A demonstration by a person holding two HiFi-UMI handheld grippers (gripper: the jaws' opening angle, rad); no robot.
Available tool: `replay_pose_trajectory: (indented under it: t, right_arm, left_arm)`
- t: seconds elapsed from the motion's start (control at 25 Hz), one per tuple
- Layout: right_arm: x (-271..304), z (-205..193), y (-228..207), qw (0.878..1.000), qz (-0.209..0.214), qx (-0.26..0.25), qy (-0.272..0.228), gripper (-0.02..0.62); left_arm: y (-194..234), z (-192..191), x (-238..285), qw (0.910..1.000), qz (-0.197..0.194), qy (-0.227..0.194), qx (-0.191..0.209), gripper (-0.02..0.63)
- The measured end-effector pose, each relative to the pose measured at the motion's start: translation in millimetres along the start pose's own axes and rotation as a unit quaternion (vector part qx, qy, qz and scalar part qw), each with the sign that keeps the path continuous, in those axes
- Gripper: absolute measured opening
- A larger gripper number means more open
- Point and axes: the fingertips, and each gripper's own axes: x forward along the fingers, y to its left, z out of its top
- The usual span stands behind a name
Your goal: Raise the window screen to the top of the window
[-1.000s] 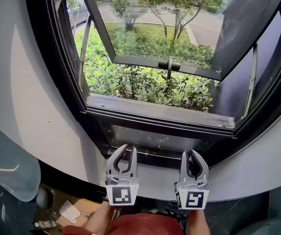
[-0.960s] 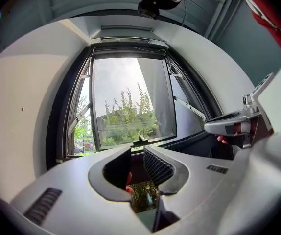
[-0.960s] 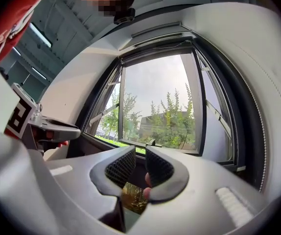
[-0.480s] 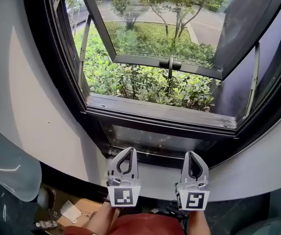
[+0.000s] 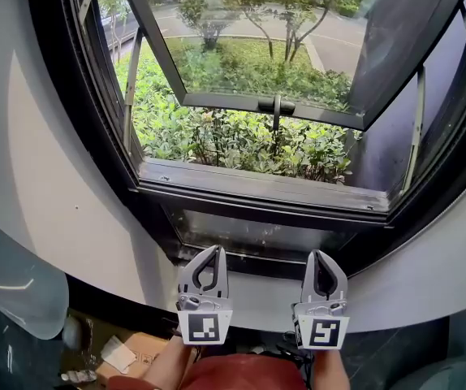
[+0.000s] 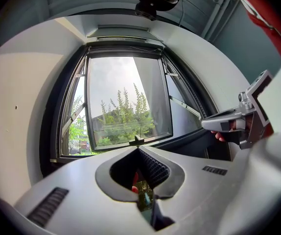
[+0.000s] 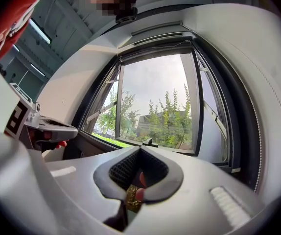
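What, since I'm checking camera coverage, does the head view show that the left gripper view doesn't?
Only the head view: the grey paved road beyond the window, the brown cardboard box on the floor, and the white marker cube on the left gripper. Only the left gripper view: the pale sky and the window's black top frame. Both: the black-framed glass sash swung outward, its black handle, and the right gripper, jaws shut.
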Motion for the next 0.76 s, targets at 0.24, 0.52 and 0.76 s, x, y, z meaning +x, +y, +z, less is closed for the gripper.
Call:
replay_pose_trajectory:
  t: [0.24, 0.52, 0.76]
  right_arm:
    - [0.0, 1.2, 2.0, 1.000, 0.002, -0.002, -0.001, 0.009]
    - [-0.6, 4.9, 3.7, 1.000, -0.003, 0.002, -0.007, 0.011]
    - [-0.3, 9.3, 5.1, 1.000, -0.004, 0.007, -0.016, 0.009]
  left_arm:
    - [-1.0, -1.8, -3.0, 1.0000, -0.004, 0.006, 0.004, 0.005]
    - [2.1, -0.3, -7.1, 1.0000, 0.001, -0.002, -0.005, 0.006]
    - [3.2, 1.1, -8.9, 1.0000, -0.001, -0.006, 0.006, 0.006]
